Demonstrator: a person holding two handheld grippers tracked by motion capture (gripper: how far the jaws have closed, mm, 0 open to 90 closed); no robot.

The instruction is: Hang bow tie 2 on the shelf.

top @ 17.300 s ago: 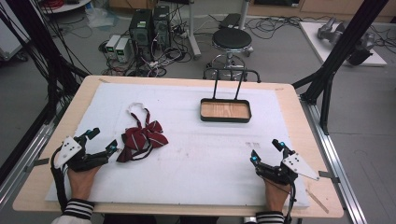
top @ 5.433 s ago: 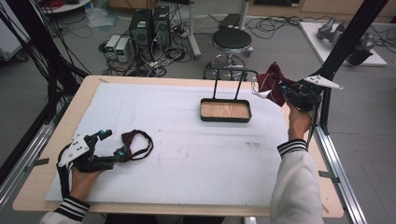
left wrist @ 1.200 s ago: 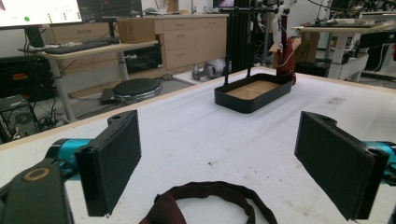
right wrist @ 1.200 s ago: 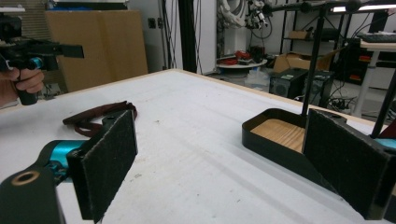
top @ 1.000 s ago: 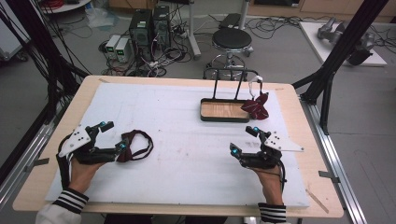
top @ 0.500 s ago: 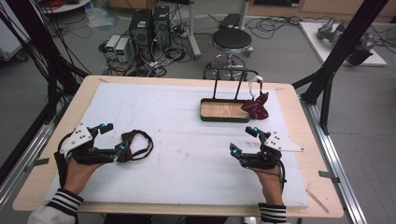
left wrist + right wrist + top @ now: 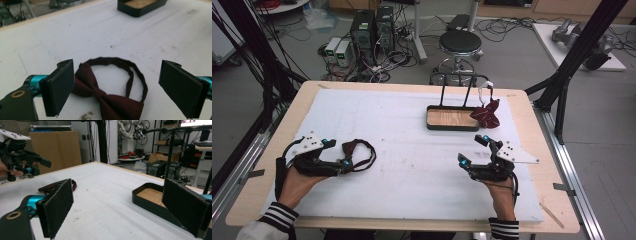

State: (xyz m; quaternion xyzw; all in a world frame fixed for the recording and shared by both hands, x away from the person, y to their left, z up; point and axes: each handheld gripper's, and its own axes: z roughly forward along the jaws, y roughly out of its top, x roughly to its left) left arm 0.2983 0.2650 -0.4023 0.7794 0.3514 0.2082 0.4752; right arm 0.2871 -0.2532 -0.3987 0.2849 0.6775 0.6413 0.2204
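Note:
A dark red bow tie [image 7: 358,153] with a looped strap lies on the white mat at the left. My left gripper [image 7: 337,152] stands open just left of it. In the left gripper view the bow tie [image 7: 107,97] rests between the wide-apart jaws, its left wing close to the left one. A second dark red bow tie [image 7: 486,114] hangs from the black rack [image 7: 460,76] over the right end of the wooden tray [image 7: 451,118]. My right gripper [image 7: 474,150] is open near the front right, nothing between its fingers [image 7: 57,205].
The tray [image 7: 150,195] sits ahead and right of my right gripper. A black stool [image 7: 460,42] and computers stand on the floor beyond the table's far edge. Black frame posts rise at both sides. White mat [image 7: 412,145] stretches between the two grippers.
One bow tie went from the left pile to the rack, carried by my right gripper, which then came back to the front right. Over the last second nothing has visibly shifted.

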